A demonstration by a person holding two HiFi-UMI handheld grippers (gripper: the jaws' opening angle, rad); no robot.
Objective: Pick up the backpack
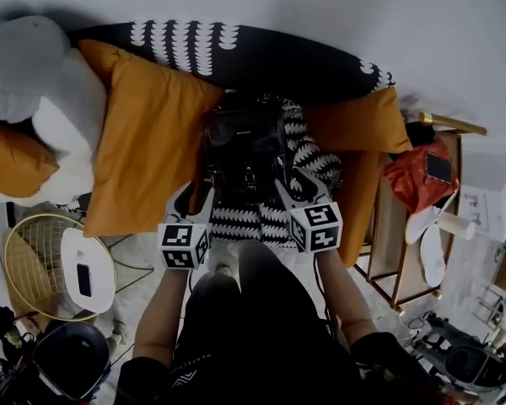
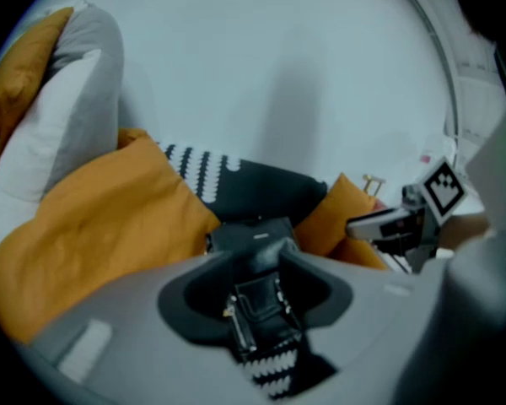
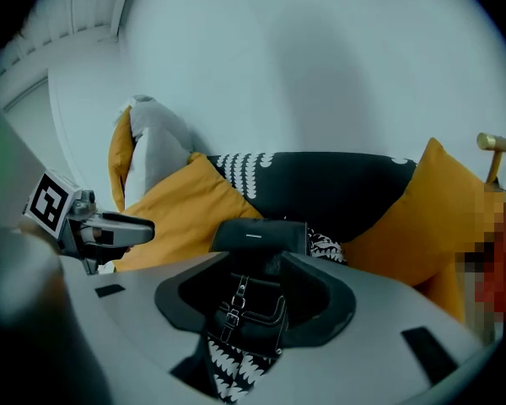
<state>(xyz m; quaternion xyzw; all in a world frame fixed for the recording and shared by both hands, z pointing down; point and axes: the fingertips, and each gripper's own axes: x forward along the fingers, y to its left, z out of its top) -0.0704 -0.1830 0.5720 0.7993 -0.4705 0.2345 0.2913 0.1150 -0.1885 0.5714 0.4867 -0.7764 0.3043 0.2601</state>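
Observation:
A black leather backpack (image 1: 240,154) with buckled straps stands on a sofa, on a black-and-white patterned throw (image 1: 308,159). My left gripper (image 1: 192,201) hovers just short of the backpack's lower left side. My right gripper (image 1: 293,184) hovers near its lower right side. Both are open with nothing between their jaws. The left gripper view looks at the backpack (image 2: 251,241) past my left gripper (image 2: 257,310), with the right gripper (image 2: 401,224) off to the side. From the right gripper view the backpack (image 3: 257,241) is ahead of my right gripper (image 3: 253,310), and the left gripper (image 3: 97,226) is at the left.
Orange cushions (image 1: 148,133) flank the backpack, one also on the right (image 1: 358,125). A grey-and-white pillow (image 1: 34,83) lies far left. A gold wire side table (image 1: 55,264) stands at lower left. A wooden rack (image 1: 396,251) with a red bag (image 1: 417,180) stands right.

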